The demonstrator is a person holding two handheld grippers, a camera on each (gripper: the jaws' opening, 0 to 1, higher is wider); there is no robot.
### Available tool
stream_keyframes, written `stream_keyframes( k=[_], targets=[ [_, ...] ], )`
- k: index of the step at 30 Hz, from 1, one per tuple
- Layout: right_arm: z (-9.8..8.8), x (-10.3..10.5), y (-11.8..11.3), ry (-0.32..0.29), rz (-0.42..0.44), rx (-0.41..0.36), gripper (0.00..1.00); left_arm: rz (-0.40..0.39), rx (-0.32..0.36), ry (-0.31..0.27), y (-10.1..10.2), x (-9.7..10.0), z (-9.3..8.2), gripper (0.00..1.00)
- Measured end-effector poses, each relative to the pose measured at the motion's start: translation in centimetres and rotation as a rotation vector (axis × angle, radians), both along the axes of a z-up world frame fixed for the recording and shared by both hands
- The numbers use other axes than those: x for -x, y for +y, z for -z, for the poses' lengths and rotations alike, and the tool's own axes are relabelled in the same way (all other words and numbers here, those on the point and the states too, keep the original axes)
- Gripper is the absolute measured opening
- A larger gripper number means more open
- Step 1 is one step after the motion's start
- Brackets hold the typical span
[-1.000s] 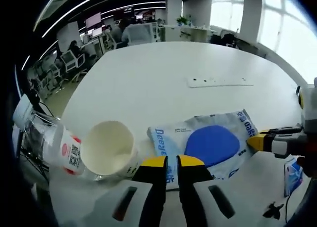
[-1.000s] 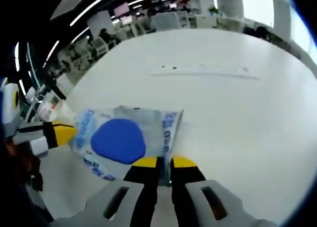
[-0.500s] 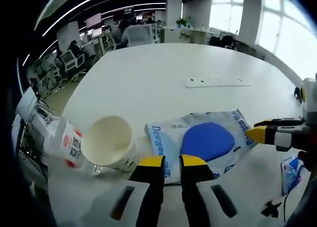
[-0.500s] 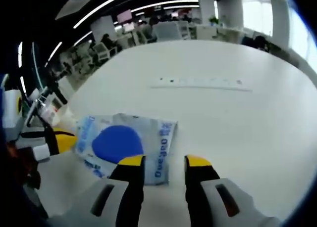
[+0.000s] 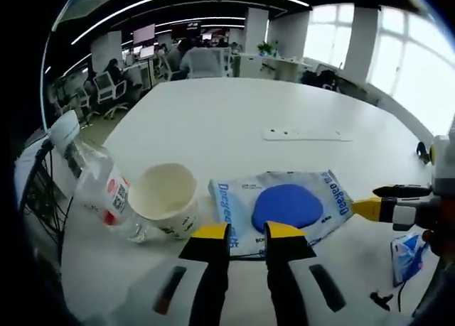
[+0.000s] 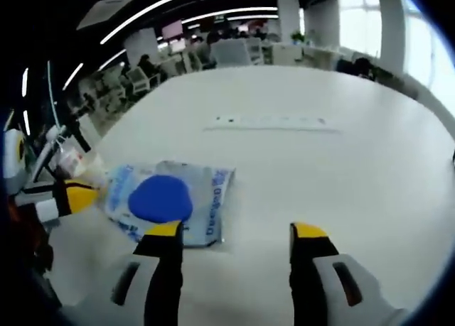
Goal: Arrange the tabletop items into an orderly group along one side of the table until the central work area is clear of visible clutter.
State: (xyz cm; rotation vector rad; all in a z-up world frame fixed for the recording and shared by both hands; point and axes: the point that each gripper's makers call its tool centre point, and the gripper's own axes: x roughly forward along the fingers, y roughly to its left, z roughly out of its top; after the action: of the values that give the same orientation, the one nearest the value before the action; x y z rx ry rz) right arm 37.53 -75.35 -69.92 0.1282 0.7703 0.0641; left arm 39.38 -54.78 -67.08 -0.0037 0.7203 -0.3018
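- Pouch (image 5: 284,207) with blue disc print is laid flat on the white worktop (image 5: 234,120), near the edge closest to the person, next to the cup (image 5: 165,198) and bottle (image 5: 92,184).
- Cup is seen lying on its side, mouth toward the camera, touching or just beside the bottle; the bottle is also tipped over at the worktop's corner.
- Grouping judged as intended: the three items sit close together along one side, so the centre is left mostly bare.
- Power strip (image 5: 307,135) is left further out toward the middle, well apart from the group; judged as possibly fixed, cannot tell.
- Left tool (image 5: 247,233) is held with jaws parted by a narrow gap, nothing gripped, tips at the pouch's near edge.
- Right tool (image 6: 237,231) is held with jaws spread wide, nothing between them, one tip beside the pouch corner (image 6: 206,230); judged as released after placing.
- In the left gripper view the right tool (image 5: 377,207) is seen near the pouch's far corner.
- Small blue packet (image 5: 407,248) is seen at the right edge, contents unclear.
- Task judged near done; the packet and strip may remain.
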Motion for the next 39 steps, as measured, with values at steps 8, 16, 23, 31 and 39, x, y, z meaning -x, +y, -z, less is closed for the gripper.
stream_keyframes(
  k=[8, 16, 23, 31, 39],
  targets=[
    [-0.6, 1.5, -0.1, -0.015, -0.011, 0.007, 0.74, 0.005, 0.033, -0.059, 0.5, 1.3, -0.6, 0.28],
    [-1.2, 3.0, -0.2, -0.010, -0.012, 0.002, 0.85, 0.004, 0.064, -0.145, 0.9, 2.2, -2.0, 0.31],
    [-2.6, 3.4, -0.2, -0.050, -0.012, -0.002, 0.91, 0.000, 0.090, -0.172, 1.3, 3.0, -2.6, 0.34],
    [-3.2, 4.5, -0.7, -0.078, -0.023, 0.006, 0.97, -0.005, 0.104, -0.195, 1.6, 4.4, -2.9, 0.36],
    [-3.5, 6.0, -1.3, -0.089, 0.003, -0.022, 1.00, 0.030, 0.122, -0.215, 0.9, 5.4, -3.3, 0.44]
  ],
)
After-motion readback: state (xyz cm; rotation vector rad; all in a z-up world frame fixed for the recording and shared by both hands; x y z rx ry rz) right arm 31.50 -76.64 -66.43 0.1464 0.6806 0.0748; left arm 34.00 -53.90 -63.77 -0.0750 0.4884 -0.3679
